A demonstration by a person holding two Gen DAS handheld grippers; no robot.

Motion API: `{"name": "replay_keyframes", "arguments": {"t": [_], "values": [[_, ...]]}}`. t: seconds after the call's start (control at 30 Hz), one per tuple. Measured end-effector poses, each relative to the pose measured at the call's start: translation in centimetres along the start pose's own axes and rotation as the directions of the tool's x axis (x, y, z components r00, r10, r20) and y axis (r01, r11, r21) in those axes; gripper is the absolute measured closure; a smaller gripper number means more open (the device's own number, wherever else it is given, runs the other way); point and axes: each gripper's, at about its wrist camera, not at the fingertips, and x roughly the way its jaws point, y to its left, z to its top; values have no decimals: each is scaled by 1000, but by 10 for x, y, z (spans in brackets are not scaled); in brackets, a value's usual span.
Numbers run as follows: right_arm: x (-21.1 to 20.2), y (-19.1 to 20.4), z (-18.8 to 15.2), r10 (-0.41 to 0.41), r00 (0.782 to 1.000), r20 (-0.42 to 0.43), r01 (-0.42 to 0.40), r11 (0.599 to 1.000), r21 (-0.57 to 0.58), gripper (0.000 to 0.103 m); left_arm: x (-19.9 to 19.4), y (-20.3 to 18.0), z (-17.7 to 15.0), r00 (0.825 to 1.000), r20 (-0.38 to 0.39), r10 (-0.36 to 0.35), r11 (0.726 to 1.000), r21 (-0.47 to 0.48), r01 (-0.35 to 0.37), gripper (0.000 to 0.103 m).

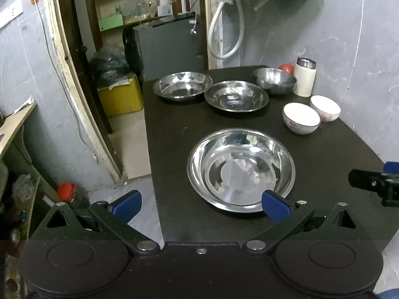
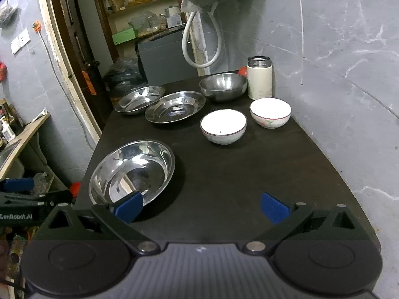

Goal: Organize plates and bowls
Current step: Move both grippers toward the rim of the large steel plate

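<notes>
The nearest steel plate (image 1: 241, 169) lies flat on the dark desk (image 1: 324, 154), in the lower centre of the left wrist view and at lower left in the right wrist view (image 2: 132, 172). Behind it, toward the upper centre of the frame, two more steel plates sit side by side: the left one (image 1: 182, 84) at the desk's far left corner, the second plate (image 1: 236, 96) just beside it with rims seeming to overlap. A steel bowl (image 1: 275, 79) stands further right, next to a white flask (image 1: 304, 77). Two white bowls stand apart from the steel ware at right of frame, the nearer white bowl (image 1: 301, 118) just beside the farther white bowl (image 1: 325, 108).

The left tool (image 1: 201, 206) hovers low at the desk's near edge, its blue pads spread wide and holding nothing; the right-hand pad (image 1: 275, 205) overlaps the nearest plate's rim in the picture, while the other pad hangs out past the desk's left edge, over the floor. The right tool (image 2: 201, 208) is likewise spread apart and empty, over bare desk to the right of that plate.

The desk's left edge drops to the floor beside a doorway; its right side runs close to the grey wall (image 2: 336, 62). A wide bare stretch of desk lies between the nearest plate and the white bowls.
</notes>
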Motion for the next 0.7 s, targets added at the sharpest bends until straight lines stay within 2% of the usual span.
{"name": "replay_keyframes", "arguments": {"t": [0.13,0.3,0.57,0.7], "values": [[5,-3,2,21,1000,-5,-21,1000,-4,0,-6,2,-1,999,-10,-35,999,-22,35,1],[13,-8,5,60,998,-15,-61,998,-20,0,-7,1,-5,996,-66,-54,998,-47,51,1],[23,-11,6,149,989,-27,-150,987,-59,0,-3,-8,-2,992,-116,45,998,-34,-50,1],[27,-9,9,192,981,-27,-194,979,-62,0,-7,-12,4,986,-103,130,991,0,-131,1]]}}
